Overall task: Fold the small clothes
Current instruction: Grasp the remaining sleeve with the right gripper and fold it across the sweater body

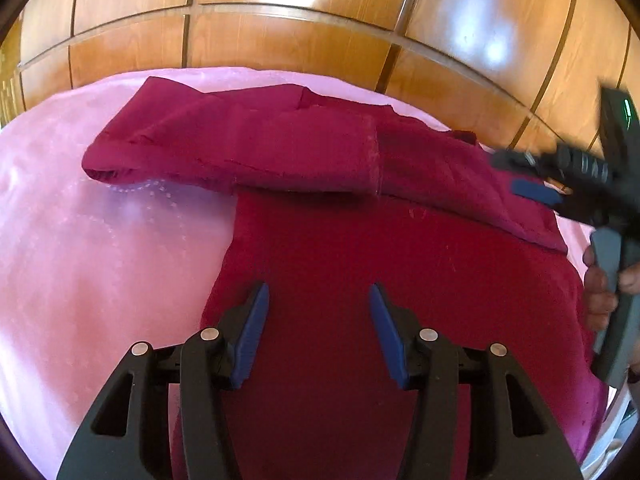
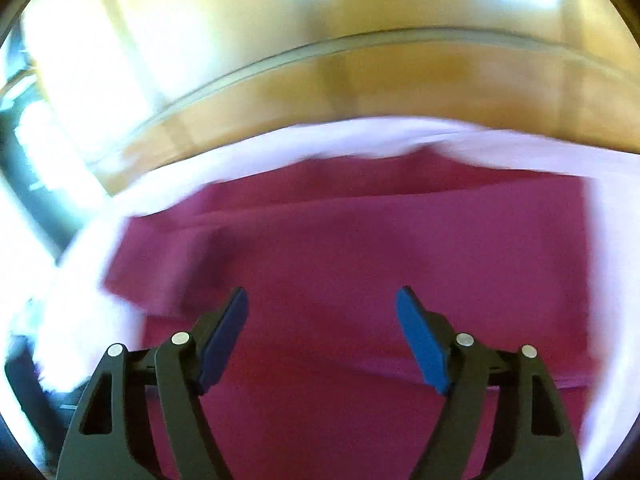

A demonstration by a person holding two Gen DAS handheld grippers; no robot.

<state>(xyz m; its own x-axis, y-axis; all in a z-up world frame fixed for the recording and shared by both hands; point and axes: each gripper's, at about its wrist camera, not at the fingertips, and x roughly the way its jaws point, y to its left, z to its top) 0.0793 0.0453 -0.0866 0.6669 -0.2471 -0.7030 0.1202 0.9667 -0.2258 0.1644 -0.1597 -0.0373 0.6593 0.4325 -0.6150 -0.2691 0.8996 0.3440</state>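
A dark red garment (image 1: 360,240) lies flat on a pink sheet (image 1: 100,240). Its upper part is folded over into a band (image 1: 248,148) running across the far side. My left gripper (image 1: 318,292) is open and empty, hovering over the garment's near part. My right gripper (image 2: 322,296) is open and empty above the same garment (image 2: 360,248); that view is blurred by motion. The right gripper also shows in the left wrist view (image 1: 536,188) at the right edge, over the garment's right end, held by a hand (image 1: 600,292).
The pink sheet (image 2: 400,136) covers the surface under the garment. A glossy wooden panelled wall (image 1: 320,20) stands close behind the surface's far edge. A dark object (image 2: 24,168) sits at the far left of the right wrist view.
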